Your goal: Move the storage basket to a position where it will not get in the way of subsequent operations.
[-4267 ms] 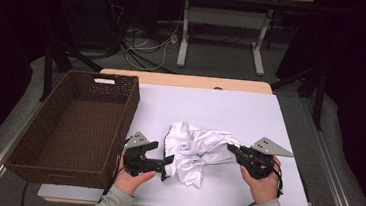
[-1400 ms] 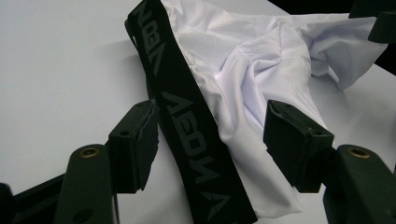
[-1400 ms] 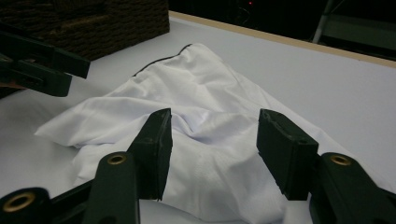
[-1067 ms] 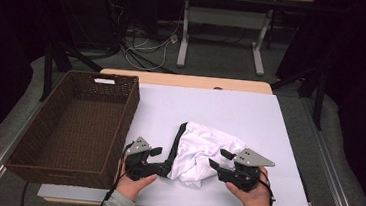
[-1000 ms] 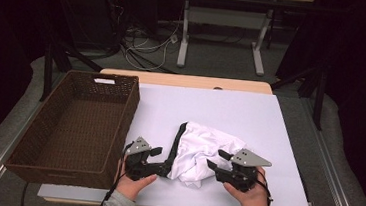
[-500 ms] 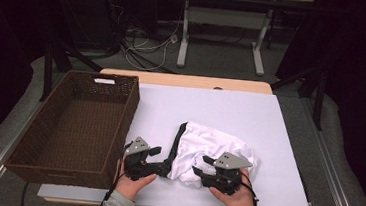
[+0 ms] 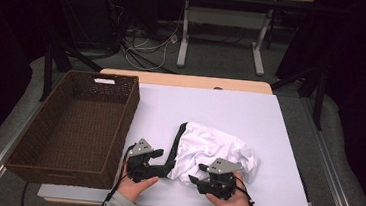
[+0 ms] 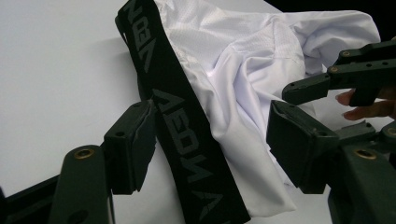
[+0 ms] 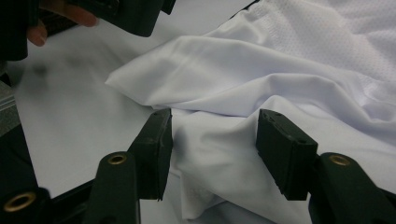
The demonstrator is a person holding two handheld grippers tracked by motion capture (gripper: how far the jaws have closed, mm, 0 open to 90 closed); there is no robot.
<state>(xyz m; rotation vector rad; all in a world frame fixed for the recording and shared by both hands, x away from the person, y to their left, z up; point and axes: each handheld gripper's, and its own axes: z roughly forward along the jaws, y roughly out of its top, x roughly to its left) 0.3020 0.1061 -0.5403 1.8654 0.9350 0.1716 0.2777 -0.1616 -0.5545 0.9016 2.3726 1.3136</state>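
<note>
A white garment (image 7: 212,148) with a black lettered waistband (image 7: 175,142) lies crumpled on the white table (image 7: 231,107). My left gripper (image 7: 162,169) sits at the waistband's near end. In the left gripper view the waistband (image 8: 177,130) runs between its open jaws (image 8: 212,135), brushing one pad while the other stands clear; they have just opened a little. My right gripper (image 7: 195,180) rests low at the garment's near edge. Its jaws (image 9: 212,140) straddle a fold of white cloth (image 9: 261,70) without pinching it, and have also just opened slightly.
A large brown wicker basket (image 7: 124,123) stands on the table's left side, right beside my left hand. Bare tabletop stretches behind and to the right of the garment. Beyond the table's far edge are a dark floor, cables and another table's legs.
My right gripper has moved left and down to the garment's near edge. The cloth has spread slightly to the right. The left hand has stayed put.
</note>
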